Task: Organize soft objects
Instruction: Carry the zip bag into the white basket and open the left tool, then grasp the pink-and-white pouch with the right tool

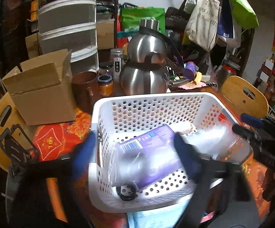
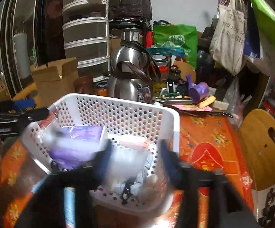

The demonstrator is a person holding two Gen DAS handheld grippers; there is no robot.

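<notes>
A gourd-shaped steel flask [image 1: 144, 64] with dark straps stands upright on the worktop [image 2: 209, 138], which wears an orange-and-red flowered cloth. Left of the flask sit an orange-filled jar [image 1: 105, 85], a brown mug [image 1: 84, 89] and an open cardboard box [image 1: 40, 93], with a stack of grey drawers [image 1: 67, 26] behind them; right of the flask lie a purple cup [image 2: 199, 91] on its side and a yellow bar [image 2: 206, 101] on pink papers [image 2: 192, 107]. Behind the flask stands a green shopping bag [image 2: 175, 41], a cream tote bag [image 2: 228, 38] hangs up to its right, and a wooden chair back [image 2: 264, 148] shows at the worktop's right edge.

Basket [image 1: 148, 96] open above; flask [image 1: 145, 70], box [image 1: 40, 93] crowd behind
</notes>
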